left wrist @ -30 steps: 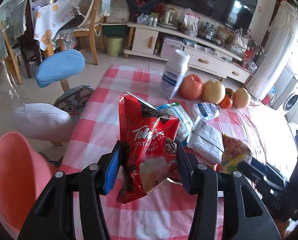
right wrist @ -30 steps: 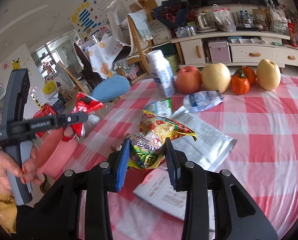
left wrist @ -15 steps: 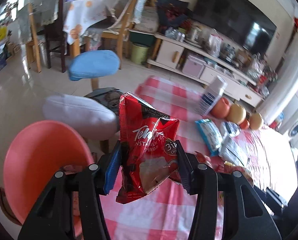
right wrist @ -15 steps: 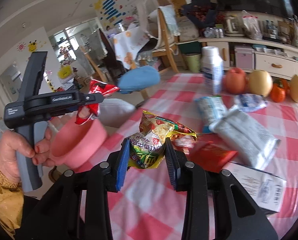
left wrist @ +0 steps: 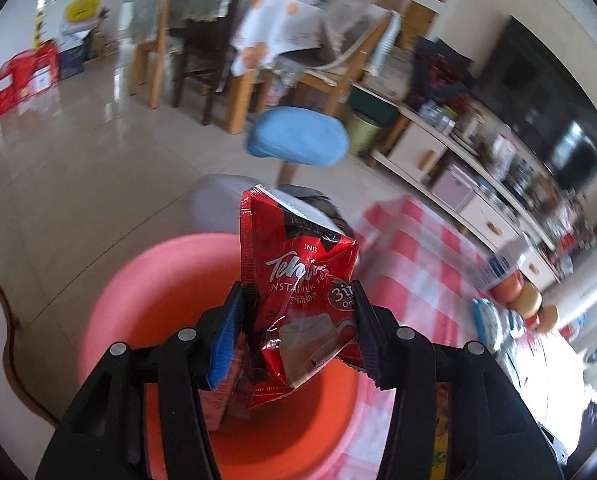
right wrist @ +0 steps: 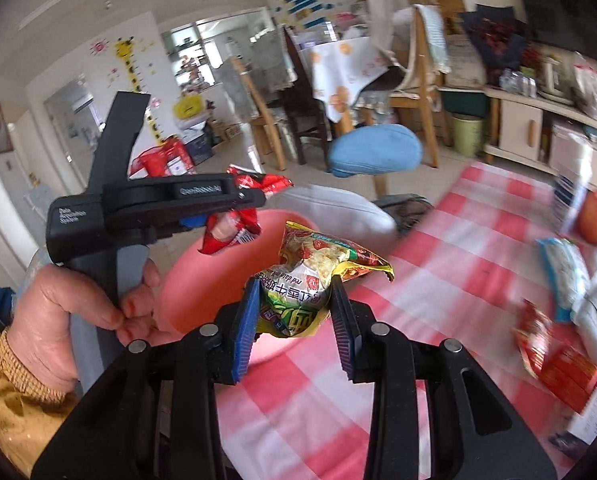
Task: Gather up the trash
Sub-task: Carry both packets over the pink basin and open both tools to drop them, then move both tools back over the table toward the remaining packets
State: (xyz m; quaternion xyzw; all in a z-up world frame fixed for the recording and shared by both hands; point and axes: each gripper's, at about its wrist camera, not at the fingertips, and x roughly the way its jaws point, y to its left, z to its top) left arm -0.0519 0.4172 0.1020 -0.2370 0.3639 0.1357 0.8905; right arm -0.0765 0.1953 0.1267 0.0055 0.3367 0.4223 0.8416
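Left gripper (left wrist: 296, 322): jaws pinch the red milk-tea sachet (left wrist: 298, 300) by its lower half, top standing upright; held directly over the pink bin (left wrist: 138, 300), presumably so a release drops it in.
Right gripper (right wrist: 294, 322): jaws clamp the crumpled yellow-green noodle wrapper (right wrist: 310, 280) at its waist; it hangs at the near rim of the bin, over the table edge, likely next for disposal.
Pink bin: stands on the floor just beside the table (right wrist: 438, 280), mouth open upward; a packet already lies inside.
Left hand (right wrist: 82, 304): wraps the left gripper's handle, seen from the right wrist.
Remaining trash: red packet (right wrist: 554, 360), blue-white pouch (right wrist: 562, 276) and white wrappers lie on the checked cloth, well apart from the bin.
Progress: judged midway.
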